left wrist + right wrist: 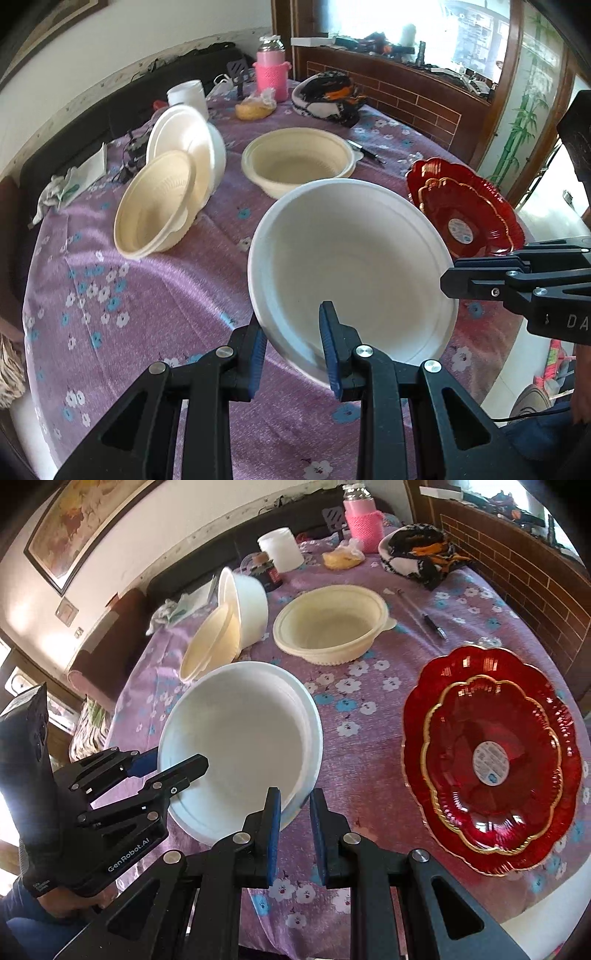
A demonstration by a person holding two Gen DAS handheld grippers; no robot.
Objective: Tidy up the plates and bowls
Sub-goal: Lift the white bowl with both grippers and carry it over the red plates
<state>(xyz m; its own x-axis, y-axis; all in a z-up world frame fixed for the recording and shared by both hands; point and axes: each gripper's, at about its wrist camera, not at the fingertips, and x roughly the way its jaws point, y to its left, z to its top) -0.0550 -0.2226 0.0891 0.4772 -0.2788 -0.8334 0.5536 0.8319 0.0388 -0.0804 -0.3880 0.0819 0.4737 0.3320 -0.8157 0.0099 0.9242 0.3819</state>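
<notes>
Round tabletop [155, 306] under a purple flowered cloth, brick-faced cabinet beyond. Far left: tilted cream bowls [155, 206] leaning on tipped white ones. Further right, far centre: an upright cream bowl [299, 158], likely the stacking spot. Near centre: the white bowl [351, 258], tilted and apparently off the cloth, pinched at its near rim by the left claw [293, 350] and at the opposite rim by the right claw [293, 830], both clamped on thin wall. Best kept level, both grips moving together, no twisting of the flimsy rim. Far right: stacked red plates [491, 753], flat, well apart.
</notes>
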